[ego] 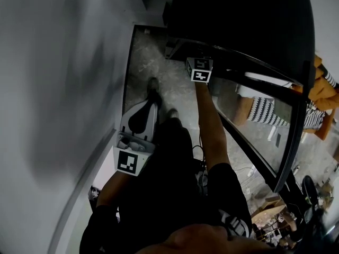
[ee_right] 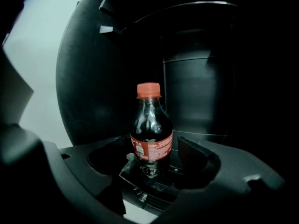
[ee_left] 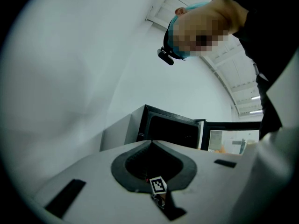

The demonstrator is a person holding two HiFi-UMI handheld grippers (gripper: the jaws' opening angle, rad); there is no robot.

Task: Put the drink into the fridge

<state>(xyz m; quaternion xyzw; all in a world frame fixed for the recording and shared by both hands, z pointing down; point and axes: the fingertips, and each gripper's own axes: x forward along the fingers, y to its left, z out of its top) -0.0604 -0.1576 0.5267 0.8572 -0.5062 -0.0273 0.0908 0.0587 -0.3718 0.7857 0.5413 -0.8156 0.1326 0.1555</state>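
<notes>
The head view looks steeply down from above, just before the fridge [ego: 238, 15]. The left gripper view faces the fridge [ee_left: 170, 132] from well back and looks level. The right gripper view looks close into the fridge [ee_right: 201, 87]; all three share it

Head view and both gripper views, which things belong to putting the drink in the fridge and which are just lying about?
Job in hand: cola bottle, fridge, fridge door, right tongs open around it.
Lying about: striped cloth, orange object, cardboard box.
</notes>
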